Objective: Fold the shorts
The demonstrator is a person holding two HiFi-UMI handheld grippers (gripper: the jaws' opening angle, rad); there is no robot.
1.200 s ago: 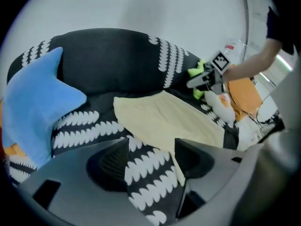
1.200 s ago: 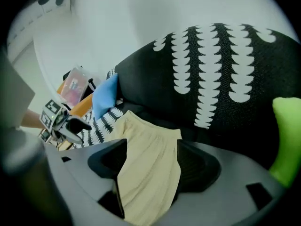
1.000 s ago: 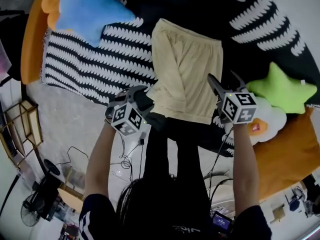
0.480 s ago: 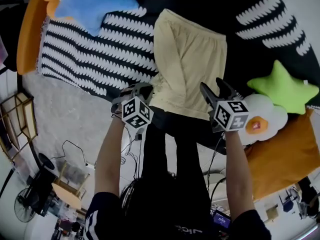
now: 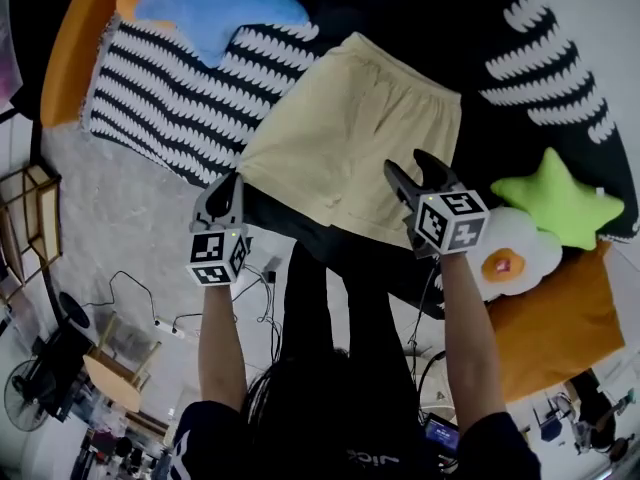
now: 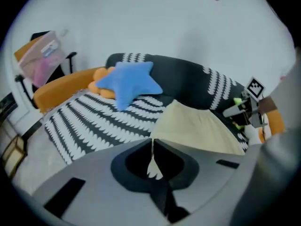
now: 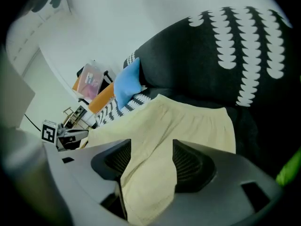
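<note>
Pale yellow shorts [image 5: 350,133] lie spread on a black and white blanket [image 5: 160,88], waistband at the far side. My left gripper [image 5: 228,190] is shut on the near left hem corner and holds it out to the left. In the left gripper view a thin edge of the cloth [image 6: 153,161] is pinched between the shut jaws of the left gripper [image 6: 152,145]. My right gripper [image 5: 410,168] sits over the near right hem. In the right gripper view the right gripper [image 7: 151,147] has just been closing, and the shorts [image 7: 155,173] lie between its jaws, which still stand apart.
A blue star pillow [image 5: 225,3] lies at the far left and a green star pillow [image 5: 555,198] at the right. Beside the green one are a fried-egg pillow [image 5: 515,253] and an orange cushion [image 5: 545,318]. Cables [image 5: 170,318] trail on the floor below the person's dark legs [image 5: 330,318].
The left gripper shut on the hem corner, then swung left and rolled over, drawing the shorts out wider. The right gripper slid a little left along the near hem.
</note>
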